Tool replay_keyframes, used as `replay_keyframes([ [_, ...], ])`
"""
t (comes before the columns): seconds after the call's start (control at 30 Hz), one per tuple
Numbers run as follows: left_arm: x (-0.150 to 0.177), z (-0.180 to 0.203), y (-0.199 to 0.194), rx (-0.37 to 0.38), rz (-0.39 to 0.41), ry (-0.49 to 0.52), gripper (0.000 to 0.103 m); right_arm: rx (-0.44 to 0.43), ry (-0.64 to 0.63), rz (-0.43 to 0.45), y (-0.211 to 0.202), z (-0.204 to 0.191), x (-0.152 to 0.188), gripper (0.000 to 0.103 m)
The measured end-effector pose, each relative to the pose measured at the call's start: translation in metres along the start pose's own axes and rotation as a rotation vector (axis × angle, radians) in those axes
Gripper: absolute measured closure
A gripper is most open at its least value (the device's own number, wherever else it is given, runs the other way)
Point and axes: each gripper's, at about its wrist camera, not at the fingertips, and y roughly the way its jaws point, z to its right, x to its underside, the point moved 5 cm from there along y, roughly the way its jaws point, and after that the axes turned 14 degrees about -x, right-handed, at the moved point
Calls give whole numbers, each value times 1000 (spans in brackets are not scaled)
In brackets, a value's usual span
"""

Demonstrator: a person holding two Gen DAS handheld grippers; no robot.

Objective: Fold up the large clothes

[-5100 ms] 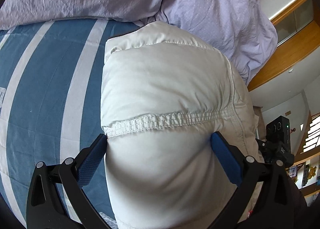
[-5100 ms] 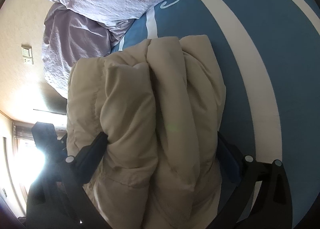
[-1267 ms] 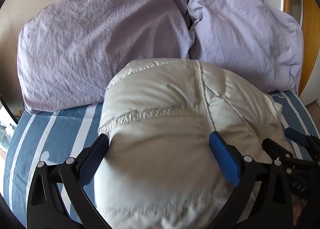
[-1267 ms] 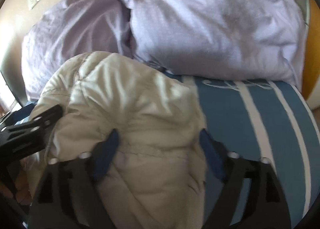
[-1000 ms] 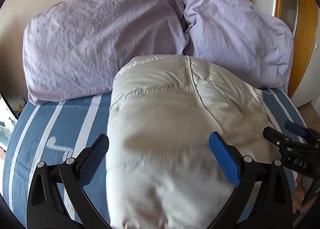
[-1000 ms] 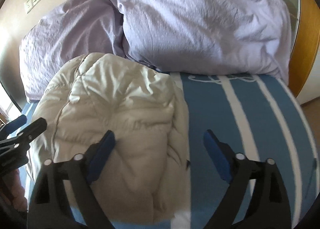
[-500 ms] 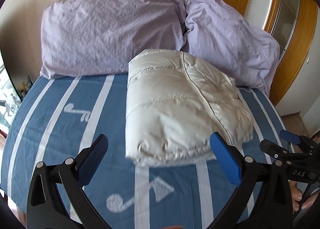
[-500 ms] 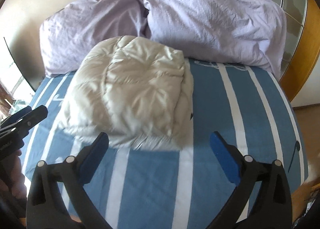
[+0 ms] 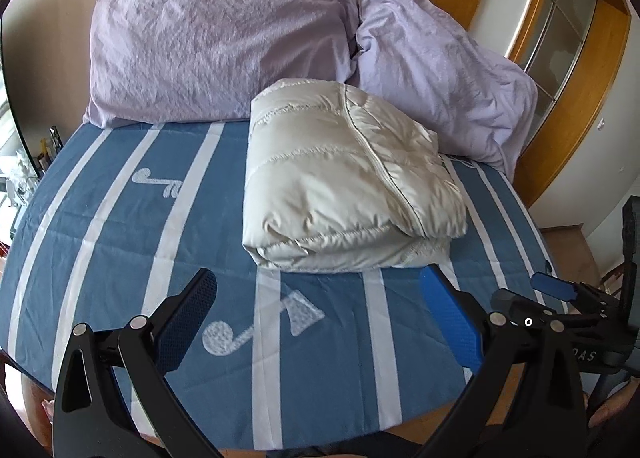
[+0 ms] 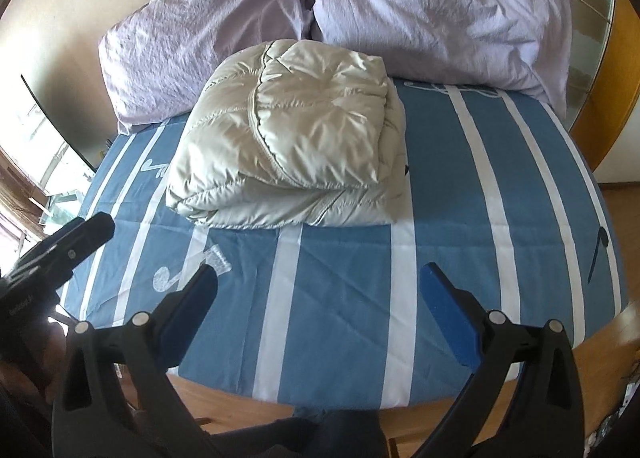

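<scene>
A cream puffer jacket (image 9: 344,178) lies folded into a thick bundle on the blue striped bed (image 9: 120,218), its far end against the pillows. It also shows in the right wrist view (image 10: 296,138). My left gripper (image 9: 318,294) is open and empty, held back above the bed's near edge, clear of the jacket. My right gripper (image 10: 318,286) is open and empty too, also back from the jacket. The right gripper shows at the left view's right edge (image 9: 556,294), and the left gripper at the right view's left edge (image 10: 68,250).
Two lilac pillows (image 9: 216,46) (image 9: 436,74) lean on the wall at the head of the bed. A wooden frame (image 9: 576,98) stands to the right. The wooden bed edge (image 10: 248,406) is just below my grippers. Clutter lies off the left side (image 9: 16,178).
Both grippers let go of the jacket and pulled back toward the foot of the bed. The folded jacket stays on the bed by the pillows.
</scene>
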Motion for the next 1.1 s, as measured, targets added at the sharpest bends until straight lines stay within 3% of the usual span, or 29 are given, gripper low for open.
replay_keyframes([
  [1.1,17,6,-10,47,-13,-39,1,-32,15,28,-7,0,10,2],
])
